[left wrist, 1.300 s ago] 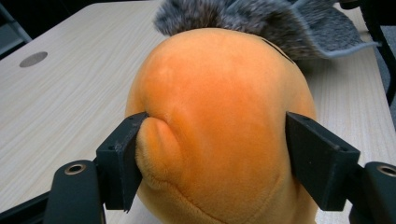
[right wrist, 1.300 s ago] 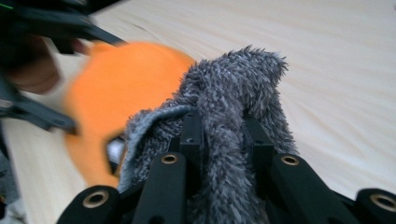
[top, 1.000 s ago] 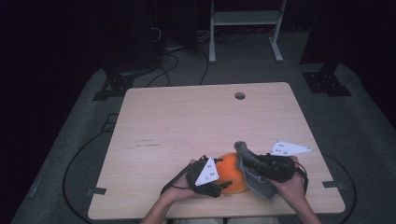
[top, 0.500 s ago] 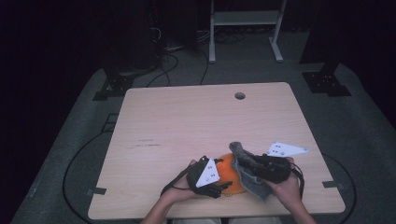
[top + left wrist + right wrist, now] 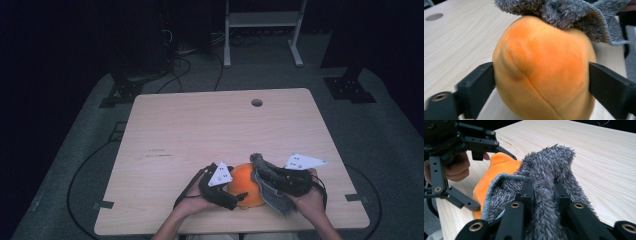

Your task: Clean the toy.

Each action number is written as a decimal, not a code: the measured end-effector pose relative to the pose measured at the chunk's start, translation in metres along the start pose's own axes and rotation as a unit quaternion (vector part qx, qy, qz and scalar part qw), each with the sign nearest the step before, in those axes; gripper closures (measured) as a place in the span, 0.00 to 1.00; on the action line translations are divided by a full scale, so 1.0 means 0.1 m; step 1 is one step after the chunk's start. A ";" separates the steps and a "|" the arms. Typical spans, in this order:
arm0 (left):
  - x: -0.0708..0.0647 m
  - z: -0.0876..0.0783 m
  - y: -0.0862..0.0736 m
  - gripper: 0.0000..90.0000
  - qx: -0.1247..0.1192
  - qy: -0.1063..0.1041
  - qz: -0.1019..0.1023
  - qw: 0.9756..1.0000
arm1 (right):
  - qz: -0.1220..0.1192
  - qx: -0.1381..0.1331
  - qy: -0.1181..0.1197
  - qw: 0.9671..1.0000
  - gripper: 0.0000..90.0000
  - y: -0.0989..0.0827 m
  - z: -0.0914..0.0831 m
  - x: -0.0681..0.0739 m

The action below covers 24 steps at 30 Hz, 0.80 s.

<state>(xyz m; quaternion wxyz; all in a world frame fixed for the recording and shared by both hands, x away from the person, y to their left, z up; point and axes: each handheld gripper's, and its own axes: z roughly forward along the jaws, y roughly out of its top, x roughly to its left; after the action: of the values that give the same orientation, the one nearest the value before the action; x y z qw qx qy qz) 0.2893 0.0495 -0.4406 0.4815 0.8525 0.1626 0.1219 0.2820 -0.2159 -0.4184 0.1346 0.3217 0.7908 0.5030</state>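
Observation:
An orange plush toy sits near the table's front edge. My left gripper holds it from the left. In the left gripper view the toy bulges between the two black jaws, which have just been opening and still lie against both its sides. My right gripper comes in from the right, shut on a grey fluffy cloth. The cloth is bunched between its fingers and drapes over the toy's top. In the left gripper view the cloth hangs over the toy's far side.
The light wooden table has a round cable hole near its far edge. A white rack's legs and cables stand on the dark floor behind. A person's hands come in at the front edge.

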 end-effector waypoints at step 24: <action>-0.31 0.05 0.07 0.30 -0.003 0.059 0.120 0.991 | -0.073 -0.011 0.003 0.997 0.83 0.27 0.01 0.45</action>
<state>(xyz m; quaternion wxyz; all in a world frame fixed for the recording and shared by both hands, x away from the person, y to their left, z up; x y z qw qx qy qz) 0.2633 0.0299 -0.4388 0.4552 0.8561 0.0868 0.2290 0.2585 -0.1781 -0.3896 0.1717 0.2602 0.8068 0.5019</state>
